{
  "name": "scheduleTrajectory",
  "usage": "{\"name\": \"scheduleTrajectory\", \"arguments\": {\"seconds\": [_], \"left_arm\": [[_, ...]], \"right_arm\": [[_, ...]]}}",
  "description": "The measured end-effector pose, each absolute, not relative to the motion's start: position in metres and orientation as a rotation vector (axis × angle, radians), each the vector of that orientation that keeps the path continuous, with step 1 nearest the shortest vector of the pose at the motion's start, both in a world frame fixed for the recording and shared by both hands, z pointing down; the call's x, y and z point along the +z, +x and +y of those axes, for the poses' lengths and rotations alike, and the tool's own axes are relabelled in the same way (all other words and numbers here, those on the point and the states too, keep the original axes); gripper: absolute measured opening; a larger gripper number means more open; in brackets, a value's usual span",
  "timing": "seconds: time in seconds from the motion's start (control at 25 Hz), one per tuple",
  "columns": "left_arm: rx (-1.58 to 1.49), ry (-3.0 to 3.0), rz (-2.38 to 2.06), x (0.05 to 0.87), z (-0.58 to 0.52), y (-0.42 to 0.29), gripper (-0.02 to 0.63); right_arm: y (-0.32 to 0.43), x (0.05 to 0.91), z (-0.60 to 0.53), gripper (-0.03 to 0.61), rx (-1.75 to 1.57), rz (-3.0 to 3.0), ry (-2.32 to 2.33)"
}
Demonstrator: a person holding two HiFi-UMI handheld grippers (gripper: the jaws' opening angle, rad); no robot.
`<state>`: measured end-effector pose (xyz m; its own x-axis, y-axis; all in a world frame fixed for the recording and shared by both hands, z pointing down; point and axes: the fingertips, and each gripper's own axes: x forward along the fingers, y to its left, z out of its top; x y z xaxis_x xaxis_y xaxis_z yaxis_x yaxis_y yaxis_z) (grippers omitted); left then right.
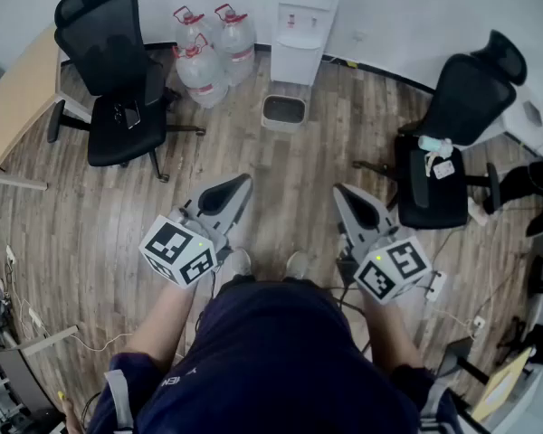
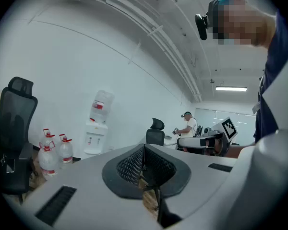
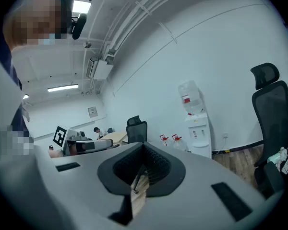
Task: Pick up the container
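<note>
- Left gripper (image 1: 242,184): smooth grey plastic shell that tapers to a point, with a black-and-white marker cube at the rear. Its dark ribbed pads meet in a tight seam and hold nothing.
- Right gripper (image 1: 340,192): same build. Its pads are likewise pressed together and empty.
- Both grippers are held in the air in front of the person, well apart from each other.
- Container (image 1: 283,127): small and squarish with rounded corners, grey walls and a dark interior. It stands upright on the floor (image 1: 290,197) just in front of the dispenser (image 1: 304,16), well apart from both grippers.
- Floor: matt wood-grain planks.
- Dispenser: white boxy cabinet against a white wall. Its top is cut off in the head view; the gripper views show an inverted clear bottle on it.
- Bottles (image 1: 204,66): clear plastic jugs with red caps, clustered beside the dispenser.
- Left chair (image 1: 118,70) and right chair (image 1: 452,125): black office chairs with headrests.
- Desk (image 1: 18,98): pale wood top, cut off by the frame edge.
- Hard to make out:
  - The container's contents are lost in shadow.
  - A dark item (image 1: 129,114) on the left chair's seat cannot be identified.
  - A pale tagged item (image 1: 437,152) on the right chair cannot be identified.
  - The person's torso hides all but the toes of the shoes (image 1: 238,262).
</note>
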<state>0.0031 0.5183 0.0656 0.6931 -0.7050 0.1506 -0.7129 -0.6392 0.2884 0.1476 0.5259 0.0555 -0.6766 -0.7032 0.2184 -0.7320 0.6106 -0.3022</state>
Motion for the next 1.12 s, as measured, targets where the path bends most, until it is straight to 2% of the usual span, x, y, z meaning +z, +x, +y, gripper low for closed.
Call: {"name": "scheduleTrajectory", "arguments": {"seconds": [0.56,1.12], "left_arm": [[0.087,2.507,-1.126,0.099,0.531,0.035,0.026],[0.116,2.483,-1.213,0.110,0.529,0.079,0.026]], "right_arm": [[0.190,0.091,0.533,0.015,0.728,-2.686,1.249],[0.247,0.094,0.527,0.017,0.708,-2.730,1.130]]}}
